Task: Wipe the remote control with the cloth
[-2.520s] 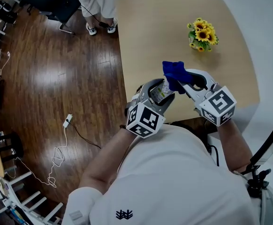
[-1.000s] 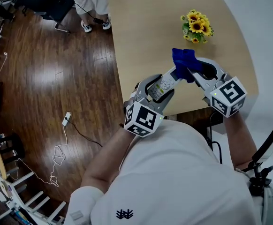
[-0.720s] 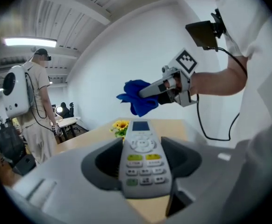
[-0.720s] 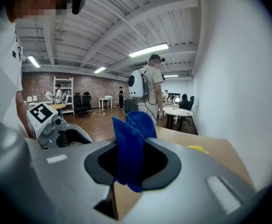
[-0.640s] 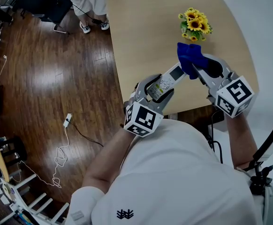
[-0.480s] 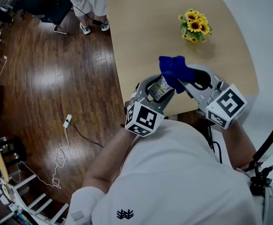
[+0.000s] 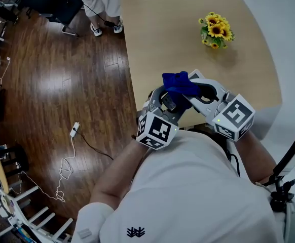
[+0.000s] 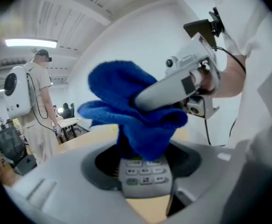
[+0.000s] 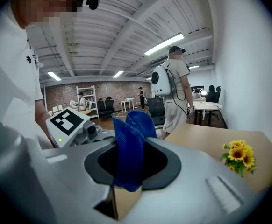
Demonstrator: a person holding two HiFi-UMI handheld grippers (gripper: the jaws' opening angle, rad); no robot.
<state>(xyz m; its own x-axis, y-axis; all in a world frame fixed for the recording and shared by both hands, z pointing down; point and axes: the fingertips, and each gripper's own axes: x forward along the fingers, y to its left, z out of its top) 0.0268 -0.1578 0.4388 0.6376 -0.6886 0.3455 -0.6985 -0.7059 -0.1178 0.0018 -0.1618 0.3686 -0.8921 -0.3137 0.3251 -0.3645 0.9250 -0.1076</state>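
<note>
Head view: we see both hands held close over the near edge of the pale wood-laminate table [image 7: 162, 29], forearms angled inward and each marker cube facing up. The left gripper [image 7: 168, 101] and right gripper [image 7: 188, 91] meet tip to tip. A fuzzy, crumpled blue cloth [image 7: 179, 83] is bunched where they meet, well short of the sunflower bunch [image 7: 216, 30] further along the table. Left gripper view: jaws are clamped on a slim grey plastic remote control [image 8: 143, 174]. Its keypad faces up with rows of small rubbery buttons, and it points out over the table. The cloth presses down on the remote's far part and hides that end, leaving only the near keys showing. The right gripper's smooth grey shell comes in from the upper right above the cloth. Right gripper view: jaws are closed on the cloth, which stands between them as a thick upright fold. Soft lobes stick out beyond the tips and a small tail hangs below. The left gripper's cube sits just beside it, off the table's near edge.
</note>
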